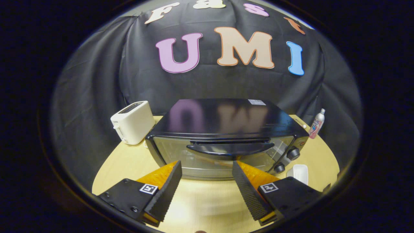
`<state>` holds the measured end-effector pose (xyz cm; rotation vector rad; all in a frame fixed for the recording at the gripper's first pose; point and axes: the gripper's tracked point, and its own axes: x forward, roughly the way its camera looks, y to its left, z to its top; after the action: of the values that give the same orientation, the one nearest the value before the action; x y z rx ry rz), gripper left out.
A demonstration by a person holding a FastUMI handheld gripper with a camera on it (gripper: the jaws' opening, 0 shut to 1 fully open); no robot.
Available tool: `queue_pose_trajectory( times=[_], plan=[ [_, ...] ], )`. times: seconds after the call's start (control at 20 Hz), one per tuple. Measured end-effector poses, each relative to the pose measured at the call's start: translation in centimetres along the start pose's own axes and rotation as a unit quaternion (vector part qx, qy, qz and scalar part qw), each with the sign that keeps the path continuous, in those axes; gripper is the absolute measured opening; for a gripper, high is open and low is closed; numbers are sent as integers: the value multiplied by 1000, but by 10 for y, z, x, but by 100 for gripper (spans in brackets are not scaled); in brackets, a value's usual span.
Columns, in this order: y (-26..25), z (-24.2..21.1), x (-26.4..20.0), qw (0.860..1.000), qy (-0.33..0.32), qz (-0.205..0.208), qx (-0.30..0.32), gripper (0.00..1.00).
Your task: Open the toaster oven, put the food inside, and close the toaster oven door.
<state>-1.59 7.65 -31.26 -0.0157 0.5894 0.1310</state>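
A black toaster oven (pixel 226 119) stands on the light wooden table (pixel 203 200), its glass door shut and its curved black handle (pixel 230 149) across the top of the door. Two knobs (pixel 292 153) sit on its right panel. My gripper (pixel 207 166) is open, just in front of the door and a little below the handle, with nothing between its fingers. A small white dish (pixel 299 173) lies on the table to the right of the oven, beside the right finger; I cannot tell whether food is in it.
A white pop-up toaster (pixel 132 122) stands left of the oven near the table's rim. A slim metal spray can (pixel 317 123) stands at the far right. Black cloth closes off the back.
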Motion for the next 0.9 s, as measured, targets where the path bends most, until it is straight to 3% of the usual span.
queue_pose_trajectory(
  times=[0.25, 0.4, 0.7, 0.9],
  plan=[
    [-7, 3, -15, 1000, -2, -3, 2, 98],
    [-15, 27, -36, 1000, -24, -11, -6, 99],
    [-21, 135, -86, 992, -128, -21, -3, 98],
    [-11, 212, -119, 981, -194, 3, 18, 98]
  ],
)
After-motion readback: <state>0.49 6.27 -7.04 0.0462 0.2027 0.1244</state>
